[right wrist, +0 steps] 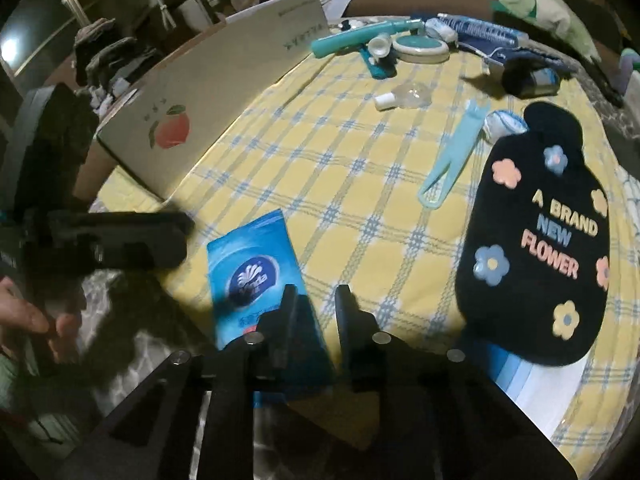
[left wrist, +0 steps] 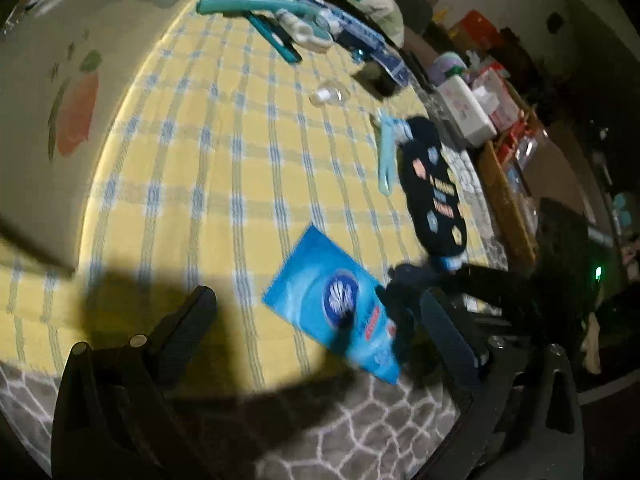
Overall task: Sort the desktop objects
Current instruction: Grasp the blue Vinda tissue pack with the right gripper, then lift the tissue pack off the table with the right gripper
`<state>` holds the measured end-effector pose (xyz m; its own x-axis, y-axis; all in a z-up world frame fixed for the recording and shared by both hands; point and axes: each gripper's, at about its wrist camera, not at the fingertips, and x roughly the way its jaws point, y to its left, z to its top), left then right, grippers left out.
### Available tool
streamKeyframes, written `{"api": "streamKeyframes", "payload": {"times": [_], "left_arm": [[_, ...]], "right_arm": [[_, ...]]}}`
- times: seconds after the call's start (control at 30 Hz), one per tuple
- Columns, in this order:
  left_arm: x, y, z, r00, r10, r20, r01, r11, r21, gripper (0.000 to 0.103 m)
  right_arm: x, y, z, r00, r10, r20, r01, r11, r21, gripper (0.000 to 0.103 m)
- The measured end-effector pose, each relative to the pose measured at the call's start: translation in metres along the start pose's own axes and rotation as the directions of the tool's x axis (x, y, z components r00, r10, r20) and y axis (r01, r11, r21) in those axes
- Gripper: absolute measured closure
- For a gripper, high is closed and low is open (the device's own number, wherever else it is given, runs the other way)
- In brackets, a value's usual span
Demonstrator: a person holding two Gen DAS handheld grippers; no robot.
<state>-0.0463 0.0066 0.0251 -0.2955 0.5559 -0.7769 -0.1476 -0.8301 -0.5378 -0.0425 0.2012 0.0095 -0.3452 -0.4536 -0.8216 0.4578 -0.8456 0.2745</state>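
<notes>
A flat blue tissue pack (right wrist: 252, 264) lies on the yellow checked cloth (right wrist: 360, 208) near its front edge. My right gripper (right wrist: 316, 300) is low over the pack's right edge, jaws narrow. Its left finger (right wrist: 290, 312) overlaps the pack and its right finger (right wrist: 346, 312) stands just beside that edge. Whether the pads press on the pack does not show. In the left wrist view the same pack (left wrist: 320, 292) lies ahead of my left gripper (left wrist: 320, 304), which stands wide open and holds nothing. The right gripper (left wrist: 400, 300) shows there as a dark blur at the pack's edge.
A black flowered hot-water bag (right wrist: 536, 248) and a pale blue plastic clip (right wrist: 452, 160) lie right. A cardboard box with a peach print (right wrist: 200, 112) borders the left. Teal brushes (right wrist: 360, 36), a round case (right wrist: 420, 46) and a small clear bottle (right wrist: 404, 96) lie at the back. A hand (right wrist: 32, 320) shows lower left.
</notes>
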Motion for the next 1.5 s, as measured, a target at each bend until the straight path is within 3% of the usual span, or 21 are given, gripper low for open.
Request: {"api": "streamKeyframes", "payload": {"times": [0.07,0.13,0.27,0.33,0.53,0.67,0.8,1.0,1.17,1.23,1.3,1.37,1.5], "left_arm": [[-0.001,0.002,-0.011,0.999,-0.018,-0.028,0.017,1.0,-0.014,0.008],[0.0,0.002,-0.017,0.998,-0.036,-0.049,0.035,0.999,-0.016,0.013],[0.003,-0.003,-0.022,0.997,-0.043,-0.067,0.044,0.999,0.008,0.033],[0.002,-0.004,-0.023,0.997,-0.037,-0.062,0.038,0.999,0.017,0.033],[0.012,-0.009,-0.02,0.99,-0.131,-0.058,0.13,0.991,-0.021,0.036],[0.024,-0.004,-0.011,0.972,-0.233,-0.037,0.229,0.969,-0.091,0.036],[0.03,-0.005,0.001,0.961,-0.276,-0.027,0.273,0.957,-0.095,0.036],[0.031,-0.002,0.008,0.923,-0.385,-0.013,0.379,0.915,-0.135,0.036],[0.005,0.005,0.011,0.92,-0.388,0.048,0.391,0.907,-0.154,0.03],[-0.003,0.011,0.014,0.934,-0.35,0.068,0.357,0.919,-0.166,0.024],[-0.001,0.014,0.015,0.957,-0.285,0.055,0.29,0.943,-0.161,0.023],[0.003,0.015,0.014,0.966,-0.255,0.046,0.259,0.953,-0.156,0.023],[0.021,0.017,0.008,0.961,-0.277,0.001,0.272,0.944,-0.185,0.029]], "right_arm": [[-0.003,0.003,-0.002,1.0,-0.009,-0.003,0.009,1.0,-0.016,0.055],[-0.002,0.002,-0.004,1.0,0.004,-0.013,-0.004,1.0,-0.006,0.054],[0.002,-0.002,-0.006,0.999,0.036,-0.018,-0.036,0.999,0.02,0.054],[0.002,-0.007,-0.006,0.998,0.069,-0.009,-0.068,0.996,0.064,0.055],[0.006,-0.01,-0.007,0.983,0.186,0.005,-0.185,0.971,0.15,0.06],[0.006,-0.021,-0.008,0.973,0.229,0.023,-0.228,0.947,0.224,0.065],[0.005,-0.022,-0.009,0.969,0.245,0.029,-0.245,0.94,0.239,0.065],[0.007,-0.025,-0.009,0.955,0.293,0.051,-0.296,0.913,0.283,0.065],[0.001,-0.033,-0.008,0.94,0.327,0.097,-0.34,0.879,0.333,0.065],[-0.001,-0.033,-0.006,0.941,0.322,0.105,-0.338,0.88,0.333,0.065],[0.003,-0.033,-0.005,0.947,0.309,0.091,-0.321,0.883,0.342,0.065],[0.01,-0.033,-0.005,0.948,0.31,0.076,-0.316,0.88,0.354,0.065],[0.014,-0.033,-0.002,0.941,0.326,0.086,-0.335,0.87,0.362,0.065]]}}
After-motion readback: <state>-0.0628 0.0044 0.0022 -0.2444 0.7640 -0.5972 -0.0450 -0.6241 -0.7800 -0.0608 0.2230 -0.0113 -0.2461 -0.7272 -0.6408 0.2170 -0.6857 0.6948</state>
